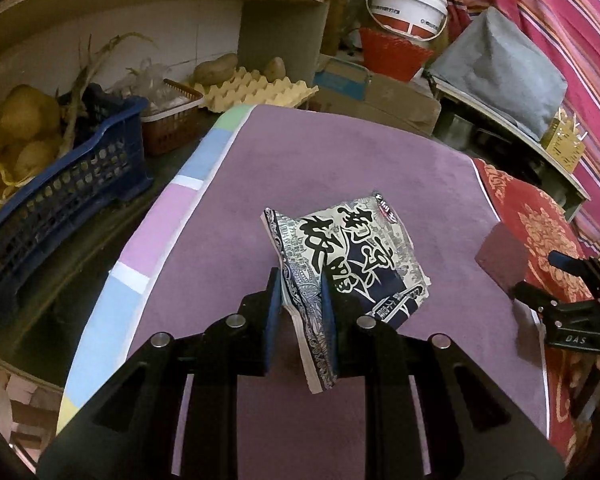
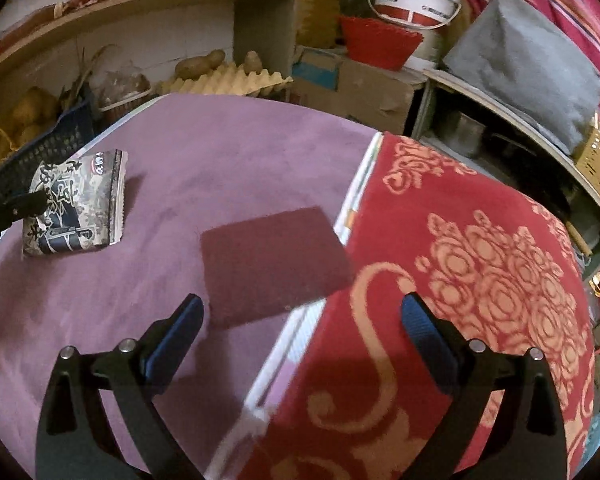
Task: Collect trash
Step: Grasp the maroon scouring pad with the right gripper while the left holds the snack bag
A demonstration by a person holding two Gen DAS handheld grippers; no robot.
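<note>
- Blue pads of your left gripper (image 1: 300, 304) were pinching the wrapper (image 1: 352, 264) by its lower left edge, and the pack stood up between them over the purple cloth (image 1: 340, 168).
- Your right gripper (image 2: 302, 334) was spread wide with nothing between its fingers, poised above the near edge of the dark red pad (image 2: 272, 264).
- That pad lay flat on the purple cloth, just beside the red patterned cloth (image 2: 480, 280), well apart from the wrapper.
- Wrapper, in my judgement: light, thin, crinkly film, likely slick on its printed face. It held its creases and did not sag, so it looked empty or nearly so.
- Your hold sat on the sealed edge, which is the stiffer part. I judged this sound; a pinch on the open middle would be apt to crumple and slip.
- Pad, in my judgement: soft and flat, with no raised lip. You would need to take it by a corner or the free near edge, pressing into the cloth to get under it.
- Risk noted: catching the purple cloth together with the pad.
- No bin was visible in either view, so I could not tell where the trash was to go.
</note>
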